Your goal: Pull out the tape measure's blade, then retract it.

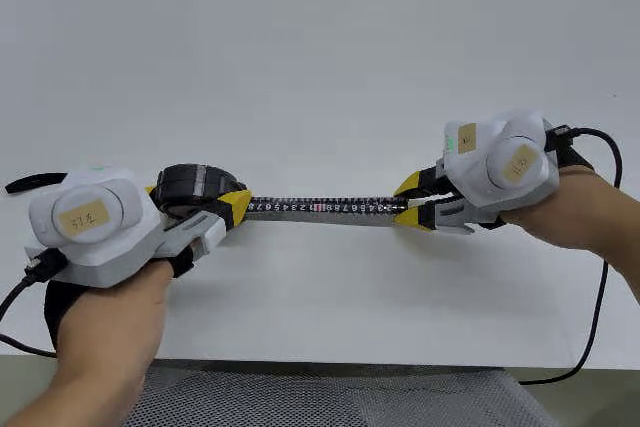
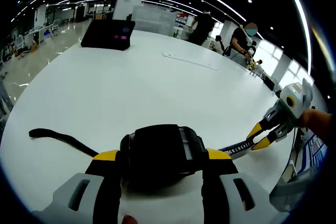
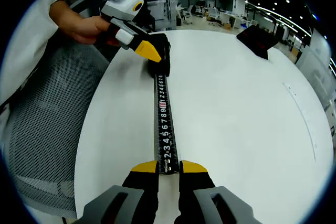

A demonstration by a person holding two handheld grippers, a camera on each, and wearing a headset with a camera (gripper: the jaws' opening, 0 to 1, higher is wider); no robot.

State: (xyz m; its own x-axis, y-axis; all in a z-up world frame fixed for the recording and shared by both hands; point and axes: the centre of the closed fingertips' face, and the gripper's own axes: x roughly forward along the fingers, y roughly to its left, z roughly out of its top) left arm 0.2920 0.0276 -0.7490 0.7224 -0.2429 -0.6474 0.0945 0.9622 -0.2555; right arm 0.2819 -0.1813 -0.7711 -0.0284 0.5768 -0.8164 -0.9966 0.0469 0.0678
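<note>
Far left: a thin black wrist strap (image 1: 30,183) lies flat on the white workbench top (image 1: 320,67), its loose end pointing away from the case.

Left gripper (image 1: 195,202), white body with yellow-tipped black jaws, held in the person's left hand. Jaws are clamped on the black tape measure case (image 2: 160,148), one yellow tip on each flank, as the left gripper view shows. The case sits near the front edge of the bench, left of centre. Whether it rests on the surface or is lifted just off it cannot be told.

Centre: the dark steel blade (image 1: 320,206) with white numerals is drawn out of the case. It runs straight to the right, roughly parallel to the front edge of the bench and low over it. In the right gripper view the numerals read upward from 2 at the jaws toward the case.

Right gripper (image 3: 169,167), same build, held in the right hand. Jaws are closed on the blade's free end, the two yellow tips close together with the blade tip between them.

Far right: a black cable (image 1: 600,277) loops from the back of the right gripper down over the bench edge.

Below the front edge: grey mesh chair fabric (image 1: 330,397). Far side of the bench: a flat black device (image 2: 107,34).
</note>
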